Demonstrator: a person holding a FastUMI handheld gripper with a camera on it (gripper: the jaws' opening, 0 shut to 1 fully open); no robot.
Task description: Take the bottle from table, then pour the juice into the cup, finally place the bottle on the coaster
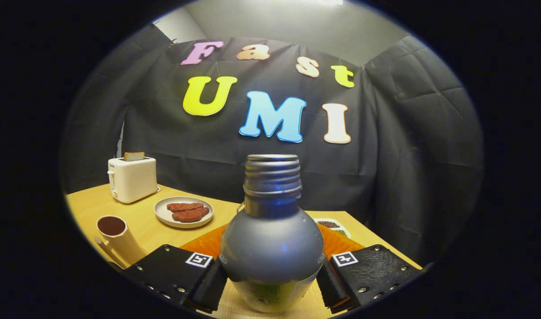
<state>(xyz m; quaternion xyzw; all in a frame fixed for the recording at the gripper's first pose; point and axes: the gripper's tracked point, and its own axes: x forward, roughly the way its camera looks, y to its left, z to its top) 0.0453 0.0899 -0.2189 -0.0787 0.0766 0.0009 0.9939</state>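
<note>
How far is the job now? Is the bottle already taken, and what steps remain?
The gripper has its fingers closed on the bottle, which stands upright between them, so taking is in hand; whether it has left the table I cannot tell. The cup already holds something dark, so I cannot say if pouring is done. The bottle is not yet placed on the orange coaster behind it.

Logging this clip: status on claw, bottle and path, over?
Claw shut on grey bottle, upright, cap off. Cup off to the side, dark liquid inside. Orange coaster just behind bottle. Nothing in the way.
</note>
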